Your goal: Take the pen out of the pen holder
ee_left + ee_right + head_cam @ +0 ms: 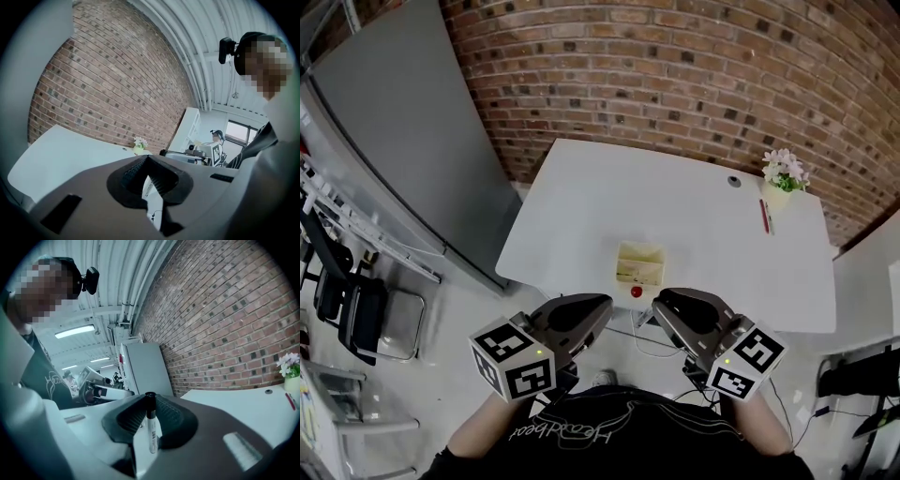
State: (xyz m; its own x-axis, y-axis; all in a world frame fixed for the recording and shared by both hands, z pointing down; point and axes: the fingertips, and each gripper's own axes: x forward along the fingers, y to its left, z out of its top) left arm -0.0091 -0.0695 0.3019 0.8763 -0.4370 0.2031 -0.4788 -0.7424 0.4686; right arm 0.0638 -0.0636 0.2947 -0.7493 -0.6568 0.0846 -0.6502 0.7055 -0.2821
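Observation:
The pen holder [639,263], a small pale yellow open box, stands near the front edge of the white table [581,216]. Both grippers hover in front of that edge, close to my body. My right gripper [656,299] [150,401] is shut on a pen [151,427] with a black cap and a white barrel, which stands upright between the jaws. My left gripper [607,303] [147,159] is shut, its jaw tips meeting with nothing between them. In the head view the pen itself is hidden.
A small red round object [636,292] lies just in front of the holder. At the table's far right are a flower pot [784,178] and a red pen [763,216]. A grey cabinet [403,141] stands to the left, with a brick wall [694,75] behind.

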